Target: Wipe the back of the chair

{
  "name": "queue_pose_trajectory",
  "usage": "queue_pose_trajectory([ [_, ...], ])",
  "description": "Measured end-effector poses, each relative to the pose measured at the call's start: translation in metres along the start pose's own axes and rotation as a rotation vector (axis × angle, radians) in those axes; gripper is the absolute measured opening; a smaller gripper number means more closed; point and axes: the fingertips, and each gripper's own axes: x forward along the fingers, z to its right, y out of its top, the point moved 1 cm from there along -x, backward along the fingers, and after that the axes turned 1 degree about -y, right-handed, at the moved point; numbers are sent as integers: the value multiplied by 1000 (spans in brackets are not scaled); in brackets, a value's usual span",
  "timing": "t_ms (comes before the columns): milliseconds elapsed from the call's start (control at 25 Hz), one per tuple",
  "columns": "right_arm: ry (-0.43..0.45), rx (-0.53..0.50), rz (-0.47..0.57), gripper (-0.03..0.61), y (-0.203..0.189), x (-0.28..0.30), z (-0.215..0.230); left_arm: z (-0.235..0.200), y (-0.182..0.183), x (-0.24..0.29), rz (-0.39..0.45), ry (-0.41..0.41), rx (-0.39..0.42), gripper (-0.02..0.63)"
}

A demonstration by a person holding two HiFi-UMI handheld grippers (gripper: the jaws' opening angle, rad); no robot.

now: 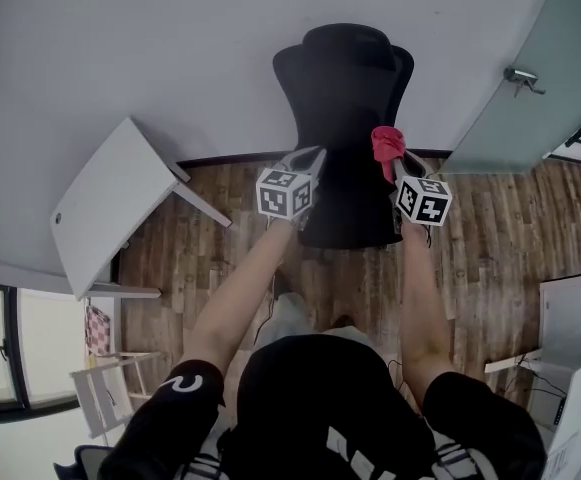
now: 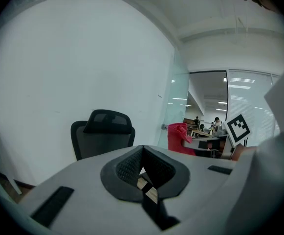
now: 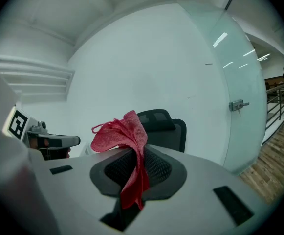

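Observation:
A black office chair [image 1: 345, 118] with a headrest stands against the white wall, its seat toward me. It also shows in the left gripper view as the chair [image 2: 103, 136] and in the right gripper view as the chair [image 3: 173, 129]. My right gripper [image 1: 395, 163] is shut on a red cloth [image 1: 387, 145], held just in front of the chair's right side; the cloth [image 3: 124, 141] bunches above the jaws. My left gripper [image 1: 310, 158] is shut and empty at the chair's left side, short of the backrest.
A white table [image 1: 110, 208] stands tilted at the left, a folding rack [image 1: 105, 388] below it. A frosted glass door [image 1: 530, 78] with a handle is at the right. White furniture [image 1: 575, 328] sits at the right edge. Wood floor [image 1: 490, 228] lies underfoot.

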Motion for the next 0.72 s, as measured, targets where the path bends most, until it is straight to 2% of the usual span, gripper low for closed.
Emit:
queue_pose_trajectory([
  [360,45,-39,10,66,-8,-81,-20,55,1,-64,65,86,-62,25],
  [520,56,-43,2,66,-17,-104,-29,77,-12,-83,52,88,-42,25],
  [720,63,33,26,66,-21,-126,-42,91,-19,-104,45,101,10,25],
])
